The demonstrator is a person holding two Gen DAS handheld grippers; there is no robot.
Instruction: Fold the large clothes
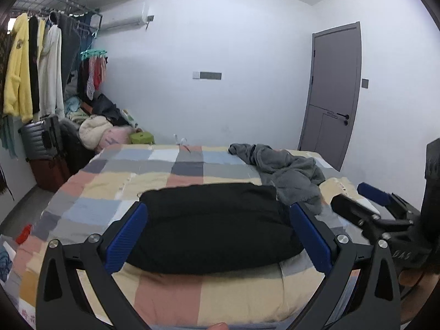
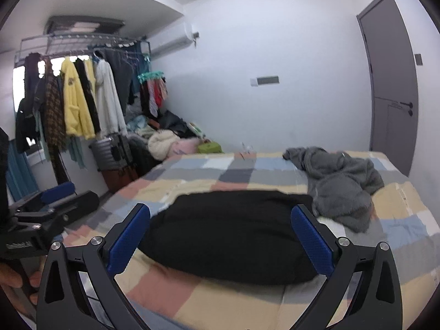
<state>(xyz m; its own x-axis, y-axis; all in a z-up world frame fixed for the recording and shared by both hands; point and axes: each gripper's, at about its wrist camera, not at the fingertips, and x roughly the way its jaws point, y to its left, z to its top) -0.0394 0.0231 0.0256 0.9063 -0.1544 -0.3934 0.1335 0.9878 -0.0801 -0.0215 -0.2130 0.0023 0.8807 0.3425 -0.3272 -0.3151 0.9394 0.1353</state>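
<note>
While both tongs gape empty, grey fleece touches black garment rt side.

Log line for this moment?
left gripper: open | right gripper: open | black garment: folded on bed | grey garment: crumpled

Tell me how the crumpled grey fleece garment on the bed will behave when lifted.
The grey fleece garment lies in soft heaps, so it will likely hang floppy and unfurl. Its thick pile suggests bulky yet fairly light, and probably grippy rather than slippery.
</note>
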